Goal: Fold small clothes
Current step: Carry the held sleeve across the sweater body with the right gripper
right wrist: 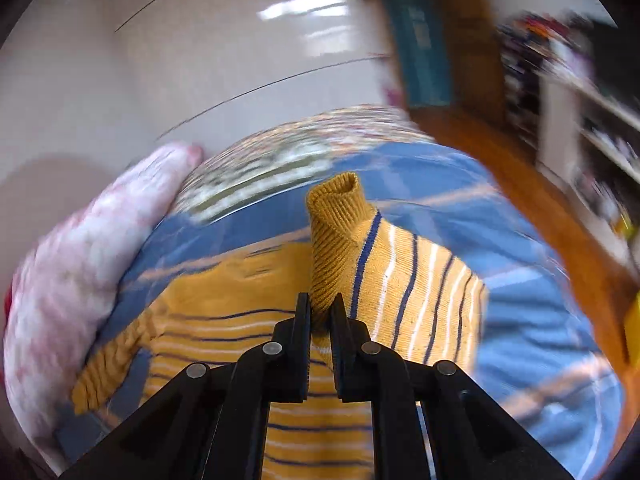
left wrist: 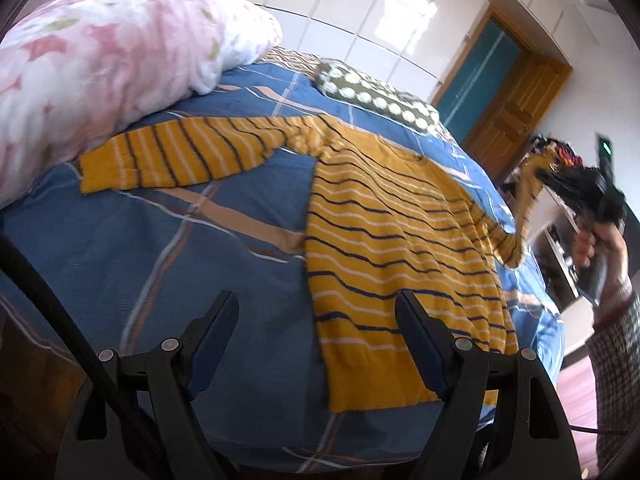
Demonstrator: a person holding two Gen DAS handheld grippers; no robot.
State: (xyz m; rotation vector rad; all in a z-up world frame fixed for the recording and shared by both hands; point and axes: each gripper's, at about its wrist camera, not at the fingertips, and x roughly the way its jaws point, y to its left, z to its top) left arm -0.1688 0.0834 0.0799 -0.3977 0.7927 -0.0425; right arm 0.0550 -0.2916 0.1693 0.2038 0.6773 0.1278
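1. Glossy white wardrobe panels (left wrist: 348,12) and a wooden door (left wrist: 516,96) are seen behind a bed spread with a blue plaid cover (left wrist: 160,240).
2. Up at the head of the bed, a big pink floral pillow (left wrist: 92,60) is piled on the cover, and a green spotted cushion (left wrist: 372,96) is laid further along.
3. Spread flat across the cover is the mustard striped sweater (left wrist: 384,232), its hem drawn toward the left wrist camera and one sleeve (left wrist: 180,152) stretched out to touch the pink pillow.
4. At the far right, a person's hand (left wrist: 588,244) and a checked sleeve (left wrist: 616,344) are glimpsed, blurred.
5. The left gripper (left wrist: 316,328) is held wide apart just over the hem corner; one finger is seen above bare cover, the other above the knit, and nothing is clamped.
6. The right gripper (right wrist: 320,312) is pressed tight on the ribbed cuff (right wrist: 336,232) of the other sleeve, and that sleeve is lifted clear of the bed, with the cuff's open end standing up past the fingertips.
7. Background in the right wrist view is smeared by motion, so the shelves (right wrist: 592,128) cannot be read.
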